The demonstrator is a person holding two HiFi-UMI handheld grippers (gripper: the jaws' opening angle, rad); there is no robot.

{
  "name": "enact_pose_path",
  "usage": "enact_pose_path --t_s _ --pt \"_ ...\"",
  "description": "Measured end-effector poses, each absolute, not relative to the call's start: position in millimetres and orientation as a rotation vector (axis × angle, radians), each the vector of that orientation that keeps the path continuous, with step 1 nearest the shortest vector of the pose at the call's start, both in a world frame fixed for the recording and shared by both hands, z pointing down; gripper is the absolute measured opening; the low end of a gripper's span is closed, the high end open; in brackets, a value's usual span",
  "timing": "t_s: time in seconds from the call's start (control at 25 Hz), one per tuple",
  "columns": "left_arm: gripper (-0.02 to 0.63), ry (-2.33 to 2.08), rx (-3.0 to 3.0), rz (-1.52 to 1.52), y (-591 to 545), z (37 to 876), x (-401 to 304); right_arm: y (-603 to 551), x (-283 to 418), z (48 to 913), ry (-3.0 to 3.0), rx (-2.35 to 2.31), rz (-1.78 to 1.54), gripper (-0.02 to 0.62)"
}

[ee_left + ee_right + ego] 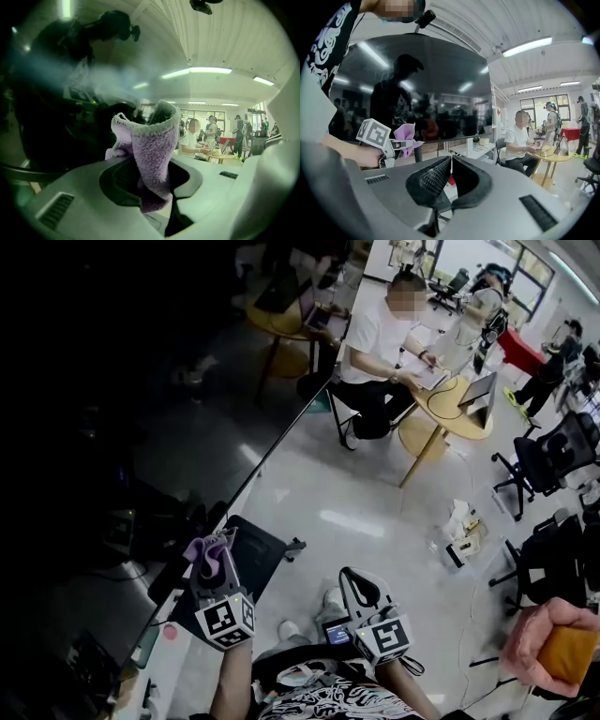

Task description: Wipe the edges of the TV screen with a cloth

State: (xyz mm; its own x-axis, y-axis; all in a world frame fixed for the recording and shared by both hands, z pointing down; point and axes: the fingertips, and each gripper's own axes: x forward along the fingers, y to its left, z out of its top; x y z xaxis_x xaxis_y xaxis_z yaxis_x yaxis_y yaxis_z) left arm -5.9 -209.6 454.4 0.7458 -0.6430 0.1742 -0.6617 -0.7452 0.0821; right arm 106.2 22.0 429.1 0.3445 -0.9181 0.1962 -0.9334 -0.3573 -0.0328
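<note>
Cloth, purple and bunched, is clamped in the left gripper at lower left of the head view, held upward on a bare forearm, near the edge of the dark TV screen. The right gripper, at lower centre, has its jaws together and empty.

Glossy grey floor, round tables (wooden).

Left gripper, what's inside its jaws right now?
A purple cloth is clamped in the left gripper, bunched and sticking up past the jaws. The cloth covers the jaws' inner faces, so anything else pinched there can't be seen.
</note>
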Motion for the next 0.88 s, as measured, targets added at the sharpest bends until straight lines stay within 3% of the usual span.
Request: enact_pose_path --t_s 0.88 --pt "0.132 -1.029 2.824 0.228 -214 451 62 9 170 429 -1.776 2.492 0.326 0.029"
